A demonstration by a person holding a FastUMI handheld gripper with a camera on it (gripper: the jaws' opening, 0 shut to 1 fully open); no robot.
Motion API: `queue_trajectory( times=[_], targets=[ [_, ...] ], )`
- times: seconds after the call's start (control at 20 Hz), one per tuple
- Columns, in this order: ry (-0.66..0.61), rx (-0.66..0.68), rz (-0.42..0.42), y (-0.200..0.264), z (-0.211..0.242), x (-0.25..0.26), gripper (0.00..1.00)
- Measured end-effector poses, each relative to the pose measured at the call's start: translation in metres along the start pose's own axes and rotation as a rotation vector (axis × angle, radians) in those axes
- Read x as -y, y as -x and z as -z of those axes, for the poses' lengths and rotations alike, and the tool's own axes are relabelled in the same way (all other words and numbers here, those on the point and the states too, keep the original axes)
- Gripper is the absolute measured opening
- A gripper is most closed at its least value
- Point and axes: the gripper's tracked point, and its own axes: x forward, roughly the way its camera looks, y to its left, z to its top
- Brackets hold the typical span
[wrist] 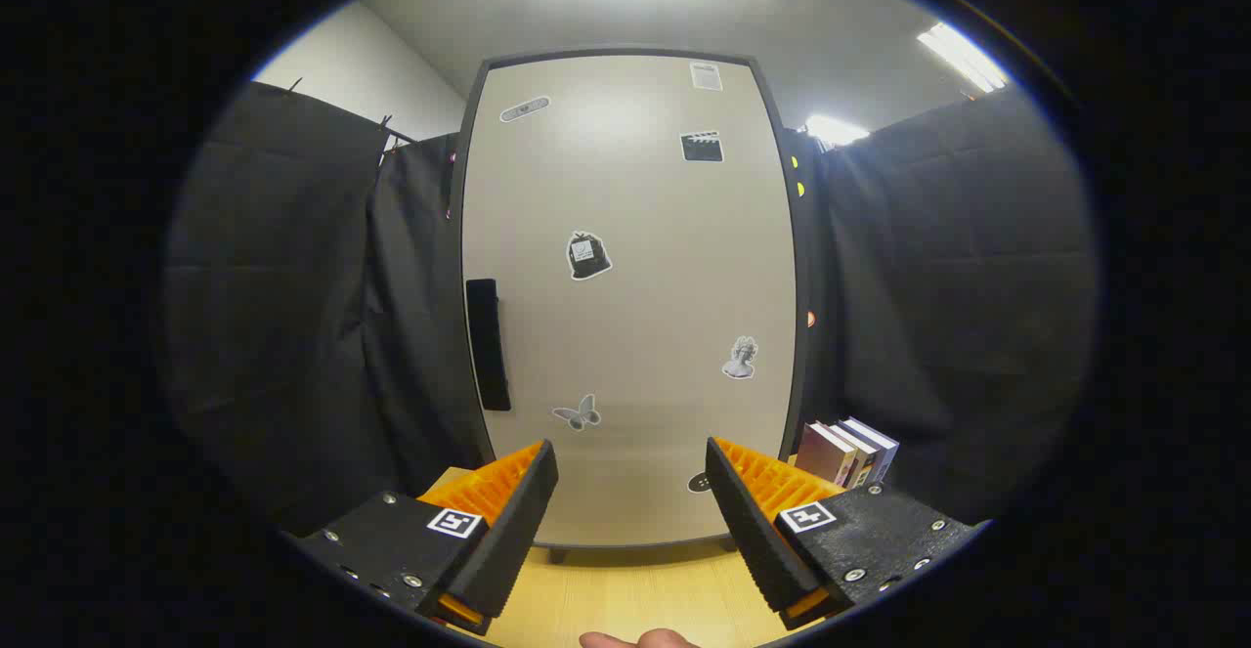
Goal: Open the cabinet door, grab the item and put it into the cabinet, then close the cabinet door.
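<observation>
One tall cabinet (625, 296) stands upright on the wooden table (625, 599), straight ahead of the gripper (630, 492) and beyond its fingers; its long axis runs vertically. Its pale door (635, 237) is closed inside a dark frame, so what it holds cannot be seen. At the door's left edge sits a dark vertical handle (488, 343). Small stickers are scattered across the door, among them a butterfly (577, 413) low down. To the right of the cabinet, a few books (845, 451) stand upright against the booth's cloth wall. The gripper's fingers are spread wide apart, holding nothing.
</observation>
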Motion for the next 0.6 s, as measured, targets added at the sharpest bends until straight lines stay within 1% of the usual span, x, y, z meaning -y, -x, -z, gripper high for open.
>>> queue_trajectory(
  times=[0.2,0.6],
  targets=[
    [0.003,-0.002,-0.022,0.0004,-0.0022,-0.0073,0.94],
    [-0.002,-0.006,-0.027,-0.0042,-0.0018,-0.0098,0.95]
  ],
)
